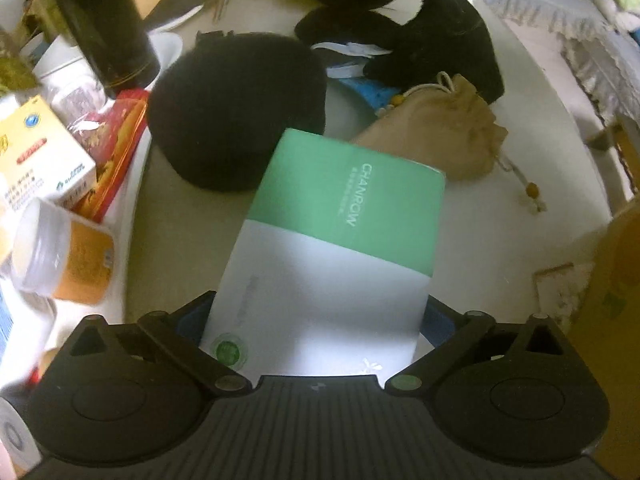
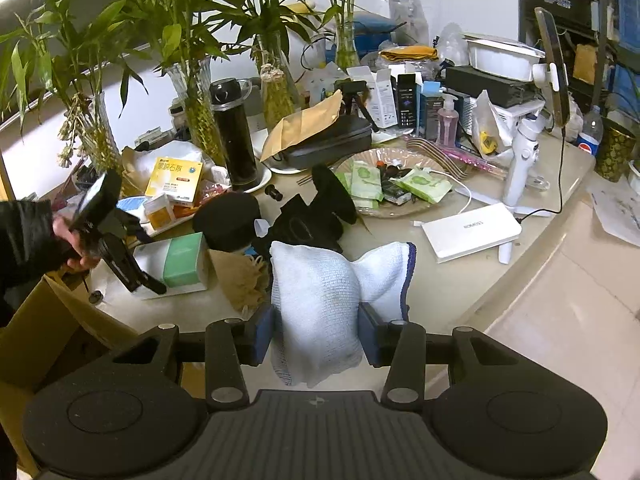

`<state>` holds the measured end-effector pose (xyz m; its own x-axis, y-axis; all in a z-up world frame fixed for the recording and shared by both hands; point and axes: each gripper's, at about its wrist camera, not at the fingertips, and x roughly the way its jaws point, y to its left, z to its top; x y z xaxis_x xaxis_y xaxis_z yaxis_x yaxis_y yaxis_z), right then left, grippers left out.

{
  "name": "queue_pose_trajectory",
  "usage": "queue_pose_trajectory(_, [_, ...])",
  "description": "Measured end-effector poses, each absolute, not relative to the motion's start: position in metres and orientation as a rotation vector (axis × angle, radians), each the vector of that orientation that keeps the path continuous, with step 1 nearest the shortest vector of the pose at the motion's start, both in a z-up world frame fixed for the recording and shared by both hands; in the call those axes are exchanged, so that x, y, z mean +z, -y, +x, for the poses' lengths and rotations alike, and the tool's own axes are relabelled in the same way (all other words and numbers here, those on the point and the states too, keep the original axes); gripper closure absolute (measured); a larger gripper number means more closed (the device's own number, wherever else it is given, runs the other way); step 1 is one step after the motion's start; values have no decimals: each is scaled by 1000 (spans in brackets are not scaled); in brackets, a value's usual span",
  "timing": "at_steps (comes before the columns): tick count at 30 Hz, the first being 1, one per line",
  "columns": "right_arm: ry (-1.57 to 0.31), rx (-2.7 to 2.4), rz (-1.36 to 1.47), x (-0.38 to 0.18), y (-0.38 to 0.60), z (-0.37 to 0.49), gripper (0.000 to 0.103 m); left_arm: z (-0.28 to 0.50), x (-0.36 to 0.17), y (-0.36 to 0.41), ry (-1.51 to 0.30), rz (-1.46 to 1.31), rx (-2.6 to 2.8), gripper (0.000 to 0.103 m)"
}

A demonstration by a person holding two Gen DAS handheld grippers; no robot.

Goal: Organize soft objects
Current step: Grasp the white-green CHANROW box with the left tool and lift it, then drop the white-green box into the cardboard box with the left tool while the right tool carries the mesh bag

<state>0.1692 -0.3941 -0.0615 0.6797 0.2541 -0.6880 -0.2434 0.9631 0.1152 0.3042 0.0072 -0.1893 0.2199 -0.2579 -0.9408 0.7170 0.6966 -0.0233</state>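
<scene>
A white cloth (image 2: 320, 304) is clamped by the right gripper (image 2: 318, 332); the green-and-white tissue pack (image 1: 332, 248), at twelve o'clock, is apparently pinched by the left gripper (image 1: 316, 320).

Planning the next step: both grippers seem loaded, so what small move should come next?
Probably carry the white cloth, pinched in the right gripper, left toward the cardboard box at the table edge. The left gripper already clamps the green-and-white tissue pack.
</scene>
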Motion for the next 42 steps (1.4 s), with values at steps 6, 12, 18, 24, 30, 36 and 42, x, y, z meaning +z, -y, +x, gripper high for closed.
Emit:
queue_pose_trajectory(6, [-766, 284, 17, -60, 391, 169, 55, 285, -177, -14, -1117, 410, -725, 9])
queue_pose_trajectory(12, [-748, 300, 20, -54, 383, 165, 55, 269, -143, -16, -1005, 396, -606, 11])
queue_pose_trajectory(18, [-722, 325, 23, -43, 370, 158, 55, 247, -96, -19, -892, 331, -575, 11])
queue_pose_trajectory(24, [-704, 360, 12, -32, 352, 153, 55, 218, -53, -14, -803, 267, -593, 11])
queue_pose_trajectory(30, [-695, 397, 7, -23, 335, 143, 55, 181, -20, -5, -742, 244, -624, 11])
queue_pose_trajectory(36, [-688, 427, -10, -14, 320, 129, 55, 143, 0, -1, -732, 238, -639, 11])
queue_pose_trajectory(42, [-689, 457, -23, -7, 310, 111, 55, 103, 13, 0, -731, 240, -677, 11])
